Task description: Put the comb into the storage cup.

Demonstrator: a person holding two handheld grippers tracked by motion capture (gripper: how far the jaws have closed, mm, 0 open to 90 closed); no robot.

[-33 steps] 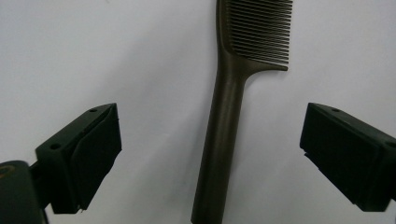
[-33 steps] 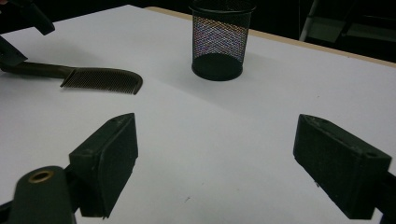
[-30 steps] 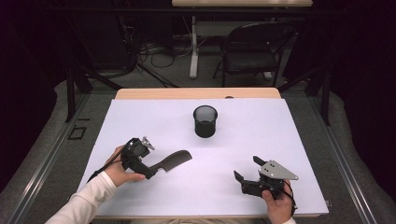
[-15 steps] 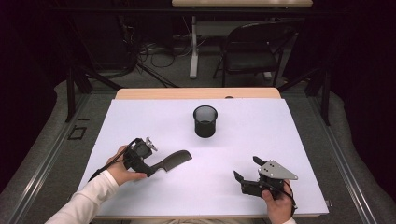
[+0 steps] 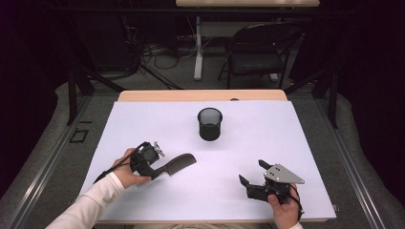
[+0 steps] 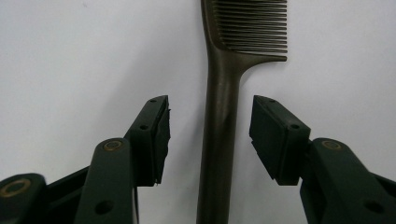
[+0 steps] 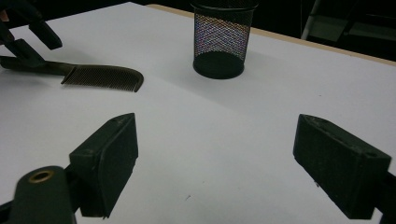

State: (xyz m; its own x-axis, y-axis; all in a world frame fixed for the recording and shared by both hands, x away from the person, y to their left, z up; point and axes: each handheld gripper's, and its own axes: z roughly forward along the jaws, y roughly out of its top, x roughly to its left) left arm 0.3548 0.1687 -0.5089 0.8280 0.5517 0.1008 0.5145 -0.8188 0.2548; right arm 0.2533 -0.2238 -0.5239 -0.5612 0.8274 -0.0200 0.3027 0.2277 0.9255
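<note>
A dark comb (image 5: 179, 164) lies flat on the white table (image 5: 286, 133), left of centre and short of the mesh cup (image 5: 210, 123). The left gripper (image 6: 210, 135) straddles its handle, jaws just closing in, pads not yet touching. The right gripper (image 5: 252, 179) rests apart, jaws wide and empty. The comb looks light, stiff and slick; its thin handle seems the place to pinch, not the fine teeth. The handle's end runs out of the left gripper view.

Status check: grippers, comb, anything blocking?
Left gripper astride comb handle, jaws just closing, pads not yet touching. Right gripper open, idle. Mesh cup stands apart; nothing in the way.
</note>
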